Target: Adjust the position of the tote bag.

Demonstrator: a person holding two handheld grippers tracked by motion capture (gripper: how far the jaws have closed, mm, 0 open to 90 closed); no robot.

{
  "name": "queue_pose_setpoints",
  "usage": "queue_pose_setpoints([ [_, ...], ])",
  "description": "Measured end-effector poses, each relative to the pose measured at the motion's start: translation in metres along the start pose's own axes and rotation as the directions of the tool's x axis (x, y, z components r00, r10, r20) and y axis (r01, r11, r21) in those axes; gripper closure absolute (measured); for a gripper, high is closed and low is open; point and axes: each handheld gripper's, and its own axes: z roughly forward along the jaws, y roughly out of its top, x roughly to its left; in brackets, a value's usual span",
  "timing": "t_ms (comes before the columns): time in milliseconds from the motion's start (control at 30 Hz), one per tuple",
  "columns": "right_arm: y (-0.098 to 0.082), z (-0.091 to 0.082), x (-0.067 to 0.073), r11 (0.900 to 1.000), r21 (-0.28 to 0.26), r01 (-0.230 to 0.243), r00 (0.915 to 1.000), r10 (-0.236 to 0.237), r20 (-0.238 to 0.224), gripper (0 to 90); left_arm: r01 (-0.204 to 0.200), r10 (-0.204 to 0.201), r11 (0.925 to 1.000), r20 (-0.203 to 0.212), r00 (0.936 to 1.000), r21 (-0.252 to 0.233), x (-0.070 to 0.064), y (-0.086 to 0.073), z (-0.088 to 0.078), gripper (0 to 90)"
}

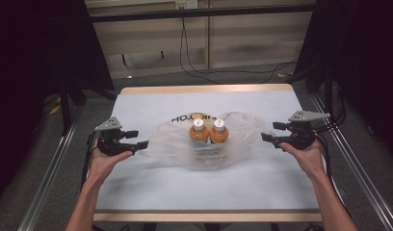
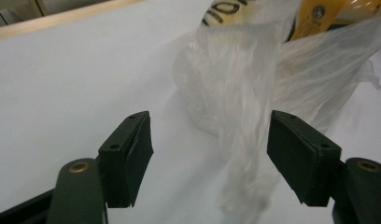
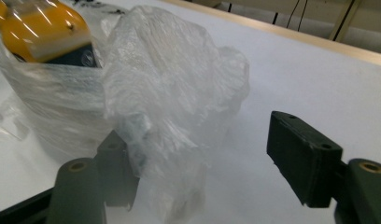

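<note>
A clear plastic bag (image 1: 204, 139) lies spread on the white table (image 1: 209, 187), about midway between the two grippers. Its long axis runs across the table from left to right, with one loose end reaching toward each gripper. Black lettering (image 1: 185, 118) shows on the far side of the bag.

Two orange bottles (image 1: 208, 131) with white caps stand upright side by side inside the bag, touching each other, caps pointing up. The pair is lined up along the same left-to-right axis as the bag.

The left gripper (image 1: 137, 139) is held at the bag's left end, pointing right toward it. Its jaws stand wide apart. In the left gripper view a blurred strip of the bag (image 2: 244, 140) hangs between the jaws, nearer the right-hand one, and neither pad presses on it.

The right gripper (image 1: 271, 133) is held at the bag's right end, pointing left toward it, also with its jaws wide. In the right gripper view a bunched fold of the bag (image 3: 170, 93) lies in front of one jaw and partly veils it; the other jaw stands clear of the plastic.
</note>
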Motion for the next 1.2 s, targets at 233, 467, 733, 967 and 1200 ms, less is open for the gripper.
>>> queue_pose_setpoints([
  [233,0.012,-0.013,0.006,0.999,-0.045,0.019,0.9998,-0.019,-0.004,23.4,-0.026,0.027,0.9989,0.013,0.9995,-0.038,-0.01,0.01,-0.004,34.5],
  [467,0.025,-0.023,0.017,0.994,-0.094,0.051,0.9982,-0.054,-0.025,23.4,-0.086,0.088,0.9957,0.058,0.9944,-0.034,-0.028,0.02,0.004,50.7],
  [733,0.036,-0.006,0.035,0.993,-0.059,0.107,0.988,-0.113,-0.105,58.6,-0.14,0.141,0.99,0.121,0.9825,-0.02,-0.044,0.036,0.027,69.0],
  [967,0.048,0.02,0.051,0.986,-0.019,0.168,0.9668,-0.169,-0.192,84.8,-0.166,0.165,0.9861,0.162,0.9728,-0.009,-0.051,0.054,0.057,80.9],
  [1200,0.055,0.047,0.055,0.98,0.033,0.196,0.9551,-0.184,-0.232,90.0,-0.171,0.166,0.9852,0.184,0.9688,0.012,-0.054,0.063,0.083,84.4],
])
